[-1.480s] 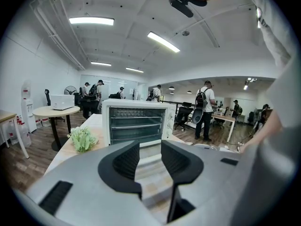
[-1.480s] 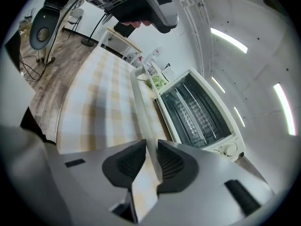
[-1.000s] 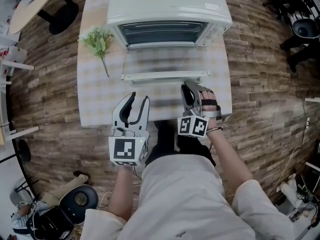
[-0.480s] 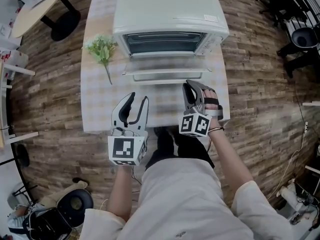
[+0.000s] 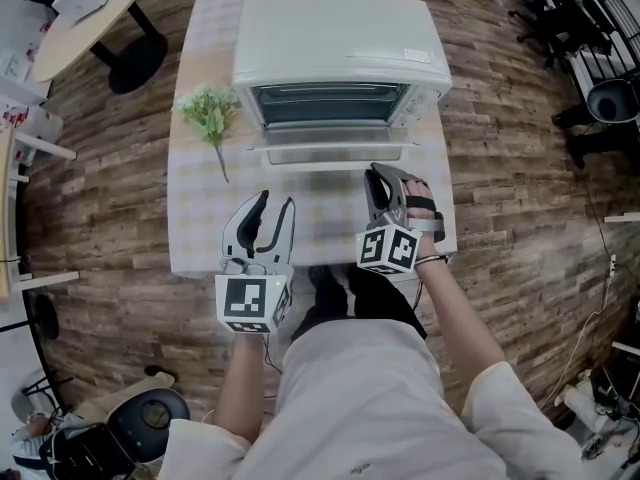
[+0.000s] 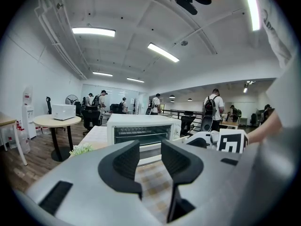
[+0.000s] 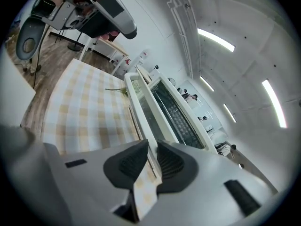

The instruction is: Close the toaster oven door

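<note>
- the oven (image 5: 340, 38) is sitting at the far side of the tabletop (image 5: 200, 228), and its door (image 5: 335, 152) is hanging open, dropped down toward me with the free edge nearest me.
- the door's long axis is running left to right across my view, so i'm judging that the closing push needs to go up and away from me, under that near edge.
- my right tongs (image 5: 383, 174) are hovering just short of the door's right end and pointing at it. their jaws have just been narrowing and are now standing a slim gap apart, with only cloth and the door's edge showing beyond them and nothing pinched.
- my left tongs (image 5: 276, 200) are waiting farther back toward me, off the door's left half, jaws apart and empty.
- the right tongs are sitting nearer, so i'm expecting that hand to do the lifting.
</note>
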A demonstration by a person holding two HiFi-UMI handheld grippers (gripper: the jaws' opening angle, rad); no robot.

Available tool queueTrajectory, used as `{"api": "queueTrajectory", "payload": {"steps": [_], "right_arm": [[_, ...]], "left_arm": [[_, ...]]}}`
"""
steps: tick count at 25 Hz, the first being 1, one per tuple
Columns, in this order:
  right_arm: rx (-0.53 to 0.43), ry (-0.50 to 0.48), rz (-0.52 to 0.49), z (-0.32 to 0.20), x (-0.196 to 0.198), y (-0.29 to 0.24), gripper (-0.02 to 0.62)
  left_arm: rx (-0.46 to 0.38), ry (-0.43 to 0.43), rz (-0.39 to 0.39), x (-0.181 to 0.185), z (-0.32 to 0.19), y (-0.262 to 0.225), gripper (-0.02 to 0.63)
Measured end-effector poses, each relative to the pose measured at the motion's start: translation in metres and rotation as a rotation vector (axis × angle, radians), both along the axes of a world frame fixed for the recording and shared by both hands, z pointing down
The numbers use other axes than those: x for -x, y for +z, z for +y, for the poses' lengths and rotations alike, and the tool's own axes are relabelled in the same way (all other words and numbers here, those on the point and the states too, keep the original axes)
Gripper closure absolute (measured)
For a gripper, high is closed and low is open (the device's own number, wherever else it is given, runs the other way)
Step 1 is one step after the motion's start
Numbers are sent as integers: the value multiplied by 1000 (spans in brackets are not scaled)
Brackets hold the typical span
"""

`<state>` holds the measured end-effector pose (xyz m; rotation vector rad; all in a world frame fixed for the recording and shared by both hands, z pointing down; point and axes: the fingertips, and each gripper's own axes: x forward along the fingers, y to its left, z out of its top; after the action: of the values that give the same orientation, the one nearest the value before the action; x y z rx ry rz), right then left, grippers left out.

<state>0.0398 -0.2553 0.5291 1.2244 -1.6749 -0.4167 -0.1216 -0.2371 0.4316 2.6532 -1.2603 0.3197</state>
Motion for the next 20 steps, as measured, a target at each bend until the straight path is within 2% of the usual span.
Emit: {"api": "queueTrajectory", "payload": {"steps": [20], "right_arm": [[-13,-17,17,-33,-8,-29,551]], "left_arm": [[-29,0,12,-11,-14,-20,463]]}}
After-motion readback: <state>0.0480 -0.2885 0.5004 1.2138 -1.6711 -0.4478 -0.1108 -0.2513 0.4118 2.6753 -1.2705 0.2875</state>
